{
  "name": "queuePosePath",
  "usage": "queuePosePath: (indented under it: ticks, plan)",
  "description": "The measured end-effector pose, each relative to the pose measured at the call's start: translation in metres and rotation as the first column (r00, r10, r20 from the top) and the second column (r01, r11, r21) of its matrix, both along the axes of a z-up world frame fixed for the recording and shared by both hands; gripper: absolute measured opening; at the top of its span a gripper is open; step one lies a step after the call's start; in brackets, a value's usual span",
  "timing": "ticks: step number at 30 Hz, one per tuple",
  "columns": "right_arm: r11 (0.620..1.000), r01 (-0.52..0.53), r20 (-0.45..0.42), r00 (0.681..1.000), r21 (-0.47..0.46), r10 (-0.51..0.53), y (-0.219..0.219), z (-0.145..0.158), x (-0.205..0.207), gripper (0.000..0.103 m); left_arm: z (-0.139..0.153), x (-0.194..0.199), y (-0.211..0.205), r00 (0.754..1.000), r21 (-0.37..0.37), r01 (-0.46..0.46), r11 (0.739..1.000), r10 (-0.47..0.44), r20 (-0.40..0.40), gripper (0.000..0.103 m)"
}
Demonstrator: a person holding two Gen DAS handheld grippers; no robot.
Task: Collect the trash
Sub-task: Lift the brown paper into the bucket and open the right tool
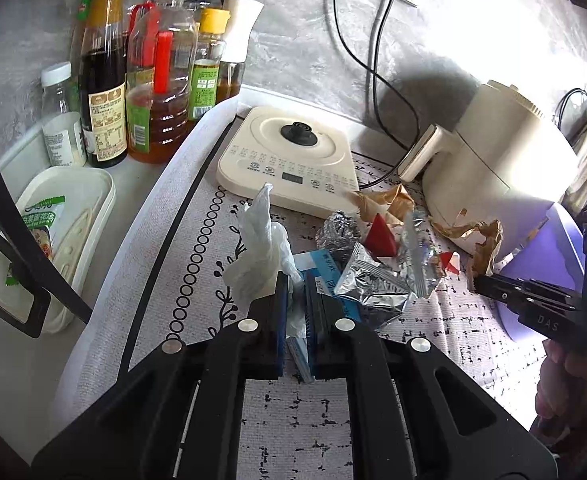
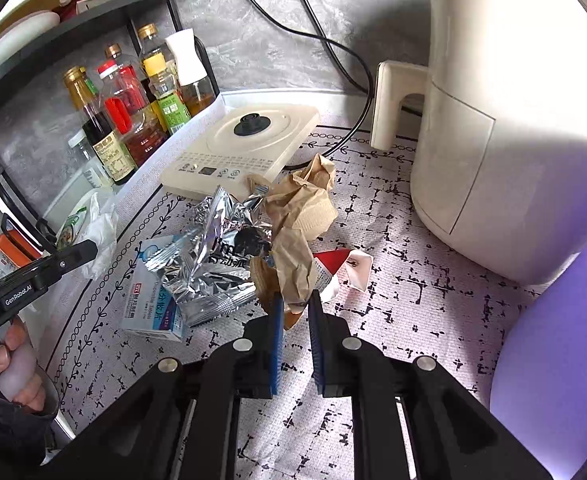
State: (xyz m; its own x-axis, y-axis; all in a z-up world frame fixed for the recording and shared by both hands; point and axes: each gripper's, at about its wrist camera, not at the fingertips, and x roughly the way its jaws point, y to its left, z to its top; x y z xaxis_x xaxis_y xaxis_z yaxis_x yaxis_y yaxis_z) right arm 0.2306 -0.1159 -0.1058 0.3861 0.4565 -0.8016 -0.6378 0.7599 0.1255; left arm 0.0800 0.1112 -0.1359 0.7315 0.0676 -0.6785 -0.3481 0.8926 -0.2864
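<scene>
Patterned mat [image 2: 413,320]: cooker [image 2: 245,148], fryer [image 2: 493,140], wrappers [image 2: 213,264].

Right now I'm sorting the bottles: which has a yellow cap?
The green-labelled bottle with pale oil, right of the red-handled oil jug; the others' caps are red, gold or white.

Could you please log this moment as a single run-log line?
left gripper: shut on white tissue | right gripper: shut on brown paper | foil wrapper: on mat

Two close wrist views — shared trash pile [image 1: 373,264]
</scene>
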Motion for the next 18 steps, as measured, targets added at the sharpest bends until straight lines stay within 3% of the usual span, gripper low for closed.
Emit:
queuePosePath:
  ticks: [18]
  plan:
    - [0.979, 0.096, 0.169, 0.978, 0.179, -0.126, -0.073, 0.094, -0.063, 0.013, 0.081, -0.036, -0.048, 0.986, 0.14, 0.099, 0.985, -0.117, 0.121, 0.009]
